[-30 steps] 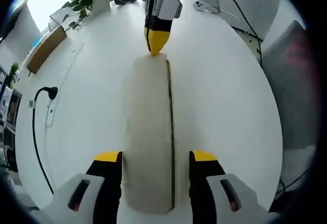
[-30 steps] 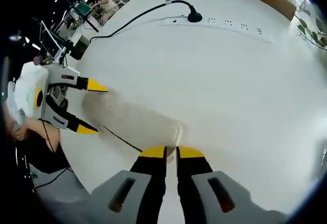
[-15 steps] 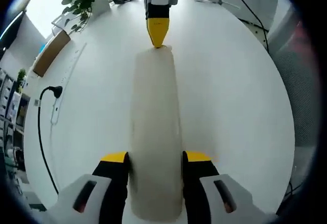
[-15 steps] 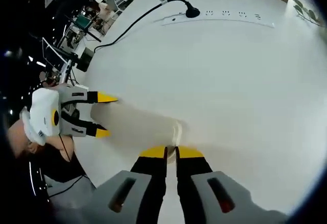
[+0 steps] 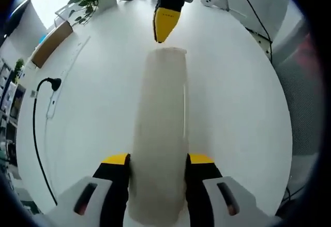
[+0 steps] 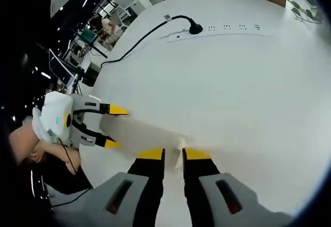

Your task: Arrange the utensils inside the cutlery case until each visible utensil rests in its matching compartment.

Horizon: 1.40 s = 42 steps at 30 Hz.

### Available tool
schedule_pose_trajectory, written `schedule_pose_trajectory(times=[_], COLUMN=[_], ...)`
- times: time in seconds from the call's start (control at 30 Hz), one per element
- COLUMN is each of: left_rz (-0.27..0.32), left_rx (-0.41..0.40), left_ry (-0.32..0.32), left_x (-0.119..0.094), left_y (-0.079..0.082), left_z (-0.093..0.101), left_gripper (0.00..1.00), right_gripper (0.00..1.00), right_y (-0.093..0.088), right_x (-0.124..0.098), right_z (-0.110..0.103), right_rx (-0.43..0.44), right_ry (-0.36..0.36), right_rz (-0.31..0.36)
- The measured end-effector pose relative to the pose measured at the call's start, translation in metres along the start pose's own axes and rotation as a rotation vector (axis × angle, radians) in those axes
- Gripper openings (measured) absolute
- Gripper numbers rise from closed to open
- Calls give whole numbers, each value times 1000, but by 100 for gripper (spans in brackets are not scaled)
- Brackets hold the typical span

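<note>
I am clamping my left fingers [image 5: 156,161] around the near end of the closed cutlery case [image 5: 159,134] lying on the white surface [image 5: 93,113], my right fingers [image 6: 173,155] narrowly parted at its far end, needing steady, level grip.

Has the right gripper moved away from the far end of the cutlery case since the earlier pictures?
Yes. In the left gripper view the right gripper now sits just off the end of the cutlery case, which it touched before, and its jaws have parted slightly.
</note>
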<state>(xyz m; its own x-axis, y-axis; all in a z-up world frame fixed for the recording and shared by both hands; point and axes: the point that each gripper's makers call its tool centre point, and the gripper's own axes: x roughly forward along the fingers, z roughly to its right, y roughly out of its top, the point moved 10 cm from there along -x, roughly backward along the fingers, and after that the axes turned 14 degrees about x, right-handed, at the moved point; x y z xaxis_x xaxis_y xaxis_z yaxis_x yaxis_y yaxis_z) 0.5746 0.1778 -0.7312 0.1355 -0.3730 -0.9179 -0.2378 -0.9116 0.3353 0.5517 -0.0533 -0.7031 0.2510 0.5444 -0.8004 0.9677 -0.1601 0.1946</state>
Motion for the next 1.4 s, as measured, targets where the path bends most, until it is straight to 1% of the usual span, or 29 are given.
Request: schedule_pose_trajectory(times=[0.03, 0.1, 0.13, 0.17, 0.2, 0.3, 0.33, 0.37, 0.4, 0.43, 0.47, 0.53, 0.6, 0.67, 0.8, 0.83, 0.87, 0.93, 1.0, 1.03, 1.07, 1.1, 1.17, 1.23, 1.27, 1.3, 1.33, 1.37, 1.4], left_rz=[-5, -7, -8, -8, -8, -4, -7, -1, 0, -1, 5, 29, 19, 17, -16, -12, -16, -16, -19, -19, -19, -16, -13, -6, 7, 7, 9, 12, 13], left_rx=[16, 31, 42, 43, 45, 28, 20, 12, 13, 14, 7, -57, -79, -66, -10, -19, -29, -19, -21, -21, -24, -19, -15, 8, 31, 21, 10, 11, 16], left_ry=[13, 26, 33, 36, 36, 47, 42, 35, 37, 39, 35, 11, 19, 24, 43, 47, 51, 59, 65, 67, 69, 71, 70, 67, 79, 78, 78, 82, 85], left_x=[-2, -4, -5, -5, -5, -6, -5, -5, -5, -5, -5, -6, -7, -11, -10, -10, -11, -13, -14, -15, -15, -14, -14, -16, -16, -15, -14, -14, -14], left_y=[0, 1, 2, 1, 1, 0, 0, 0, 0, 0, 0, 0, -1, 2, 1, 1, 2, 3, 3, 4, 4, 2, 2, 1, 1, -1, -2, -3, -2], left_z=[1, 4, 5, 6, 7, 7, 8, 9, 10, 10, 10, 11, 8, 14, 18, 19, 19, 21, 22, 22, 22, 21, 21, 23, 24, 23, 22, 22, 22], left_gripper=[43, 42, 42, 42, 42, 42, 44, 47, 47, 47, 49, 52, 51, 43, 44, 44, 44, 43, 43, 43, 43, 43, 43, 43, 43, 43, 43, 43, 42], right_gripper=[26, 27, 28, 30, 30, 32, 32, 31, 30, 29, 29, 29, 29, 29, 27, 27, 28, 30, 32, 32, 31, 30, 28, 24, 24, 24, 24, 24, 24], right_y=[-4, -6, -6, -8, -11, -14, -12, -12, -14, -14, -13, -11, -11, -11, -9, -9, -16, -17, -20, -20, -21, -18, -29, -33, -37, -43, -45, -47, -48], right_x=[3, 7, 12, 14, 18, 24, 32, 33, 27, 27, 28, 29, 30, 32, 36, 37, 37, 37, 39, 40, 36, 34, 32, 28, 26, 27, 27, 28, 28], right_z=[-1, 2, 11, 15, 17, 19, 23, 24, 20, 21, 19, 24, 22, 21, 18, 17, 9, 10, 12, 13, 12, 17, 13, 13, 14, 8, 8, 7, 8], right_rx=[106, 119, 178, 197, 170, 174, 174, 172, 159, 146, 195, 183, 164, 131, 59, 41, 30, 23, 31, 74, 77, 72, 90, 72, 18, 47, 53, 97, 110], right_ry=[55, 96, 90, 82, 91, 89, 90, 86, 81, 80, 93, 95, 105, 94, 99, 86, 85, 78, 87, 96, 121, 132, 161, 164, 125, 150, 152, 156, 162], right_rz=[-22, -2, -22, -35, -20, -25, -30, -34, -30, -28, -33, -21, -10, -2, -5, -5, 2, 4, 7, 60, 34, 41, 33, 23, 18, 36, 32, 34, 35])
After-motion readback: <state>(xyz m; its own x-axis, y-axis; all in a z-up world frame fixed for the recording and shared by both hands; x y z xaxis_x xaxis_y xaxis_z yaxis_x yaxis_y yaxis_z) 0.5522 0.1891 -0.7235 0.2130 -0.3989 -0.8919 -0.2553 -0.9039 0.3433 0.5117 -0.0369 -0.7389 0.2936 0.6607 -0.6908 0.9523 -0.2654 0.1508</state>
